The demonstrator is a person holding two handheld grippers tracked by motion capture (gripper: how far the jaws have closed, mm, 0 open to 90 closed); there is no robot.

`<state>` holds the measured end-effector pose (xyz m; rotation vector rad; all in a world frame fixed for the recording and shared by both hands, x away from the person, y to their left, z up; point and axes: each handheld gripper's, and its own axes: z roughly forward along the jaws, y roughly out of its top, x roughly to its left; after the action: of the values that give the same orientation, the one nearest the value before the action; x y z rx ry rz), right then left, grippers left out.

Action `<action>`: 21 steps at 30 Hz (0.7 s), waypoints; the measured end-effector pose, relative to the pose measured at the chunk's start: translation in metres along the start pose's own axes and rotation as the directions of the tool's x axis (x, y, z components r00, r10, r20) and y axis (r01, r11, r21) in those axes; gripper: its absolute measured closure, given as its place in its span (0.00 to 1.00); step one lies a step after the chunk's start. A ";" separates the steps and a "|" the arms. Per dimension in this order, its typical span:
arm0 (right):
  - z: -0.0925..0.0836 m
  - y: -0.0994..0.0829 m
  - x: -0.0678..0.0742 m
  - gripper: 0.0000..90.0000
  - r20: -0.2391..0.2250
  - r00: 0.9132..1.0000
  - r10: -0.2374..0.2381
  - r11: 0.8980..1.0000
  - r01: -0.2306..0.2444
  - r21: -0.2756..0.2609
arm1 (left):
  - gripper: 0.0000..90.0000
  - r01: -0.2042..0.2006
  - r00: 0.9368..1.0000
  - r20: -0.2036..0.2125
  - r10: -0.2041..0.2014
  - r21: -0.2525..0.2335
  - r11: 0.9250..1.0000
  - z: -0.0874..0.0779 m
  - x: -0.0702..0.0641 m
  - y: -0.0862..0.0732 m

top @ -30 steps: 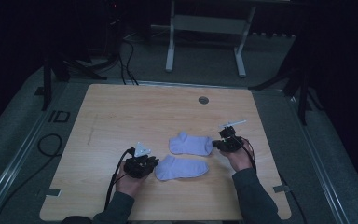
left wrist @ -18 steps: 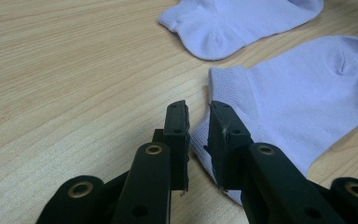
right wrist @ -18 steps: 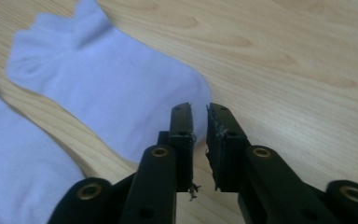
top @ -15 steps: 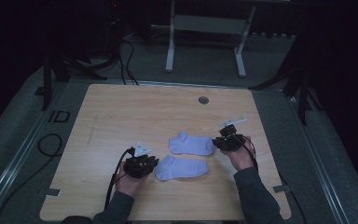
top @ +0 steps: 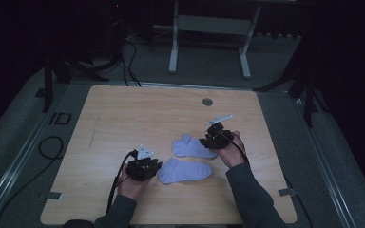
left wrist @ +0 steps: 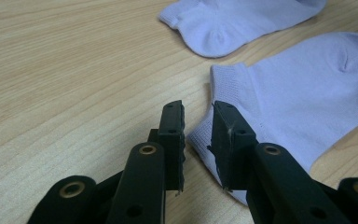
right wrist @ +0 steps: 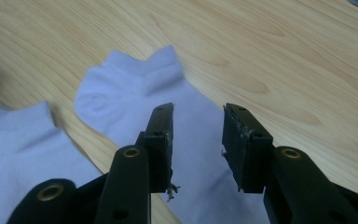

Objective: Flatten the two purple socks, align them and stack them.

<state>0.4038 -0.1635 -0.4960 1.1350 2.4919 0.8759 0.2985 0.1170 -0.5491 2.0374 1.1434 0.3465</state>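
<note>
one camera looks down from above the table (top: 123, 114); two ride low and close, both sharing the socks (left wrist: 303, 98) with it.

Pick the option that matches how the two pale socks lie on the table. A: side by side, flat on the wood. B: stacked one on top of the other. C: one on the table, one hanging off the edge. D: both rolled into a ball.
A: the farther sock and the nearer sock both lie flat on the wooden table, next to each other, neither stacked nor rolled.
</note>
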 end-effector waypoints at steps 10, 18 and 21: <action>0.026 0.009 0.021 0.67 -0.060 0.994 -0.091 0.996 0.092 0.013 | 0.82 -0.002 1.000 0.003 0.002 0.003 1.000 0.001 -0.001 0.000; 0.047 0.016 0.034 0.66 -0.086 0.987 -0.133 0.990 0.136 0.033 | 0.81 -0.003 1.000 0.005 0.003 0.003 1.000 0.001 -0.001 0.000; 0.057 0.016 0.036 0.62 -0.091 0.987 -0.135 0.989 0.140 0.054 | 0.80 -0.002 1.000 0.006 0.002 0.001 1.000 0.001 -0.001 0.000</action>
<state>0.4166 -0.1048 -0.5302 0.9475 2.6470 0.8343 0.2986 0.1160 -0.5498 2.0396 1.1381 0.3410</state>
